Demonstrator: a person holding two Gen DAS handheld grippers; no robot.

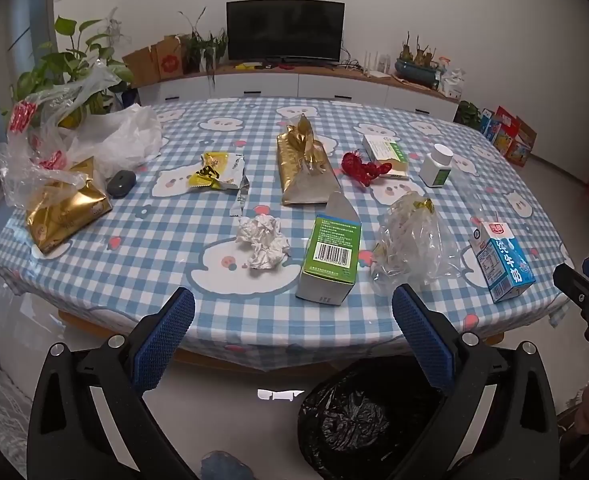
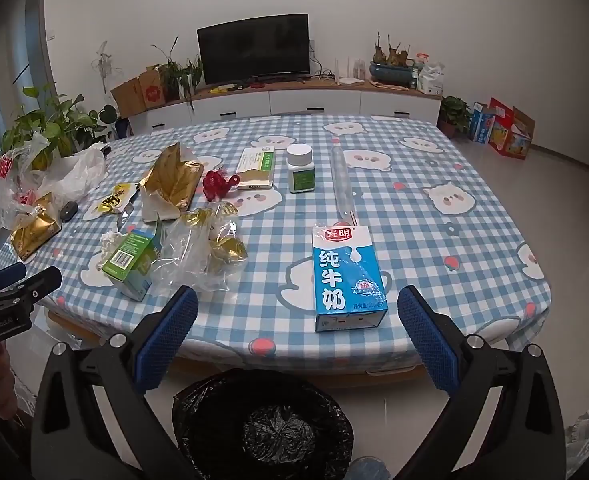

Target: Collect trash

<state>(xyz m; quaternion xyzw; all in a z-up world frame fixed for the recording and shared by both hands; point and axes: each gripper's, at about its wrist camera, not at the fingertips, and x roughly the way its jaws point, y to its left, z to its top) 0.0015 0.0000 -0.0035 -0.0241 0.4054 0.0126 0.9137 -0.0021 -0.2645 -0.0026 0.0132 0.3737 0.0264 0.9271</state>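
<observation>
1. Your left tool (image 1: 293, 334) stands with its jaws spread as wide as they go and nothing between them. It hangs off the near edge of the bench (image 1: 230, 320), tilted down toward it.
2. Your right tool (image 2: 297, 330) is likewise fully spread and carries nothing. It hangs off the same near edge, further toward the right corner.
3. Below both tools, on the floor just off the near edge, stands a bin lined with a black bag (image 2: 262, 420), its mouth facing up.
4. Nearest your left tool, close to the near edge, a green carton (image 1: 330, 256) lies on its side. A crumpled white tissue (image 1: 263, 246) lies just beside it on the left, and a crumpled clear wrapper (image 1: 412, 240) on the right.
5. Nearest your right tool, a blue milk carton (image 2: 344, 278) lies flat at the near edge, well apart from the other litter.
6. Toward the middle of the bench lie a torn gold bag (image 1: 304, 164), a yellow snack wrapper (image 1: 216, 170) and a red net (image 1: 364, 168).
7. Behind the red net sit a flat medicine box (image 1: 386, 152) and an upright white bottle (image 1: 436, 166).
8. At the left edge, clear plastic bags (image 1: 66, 136) are heaped over a second gold bag (image 1: 66, 210), with a small dark grey object (image 1: 121, 182) just beside them.
</observation>
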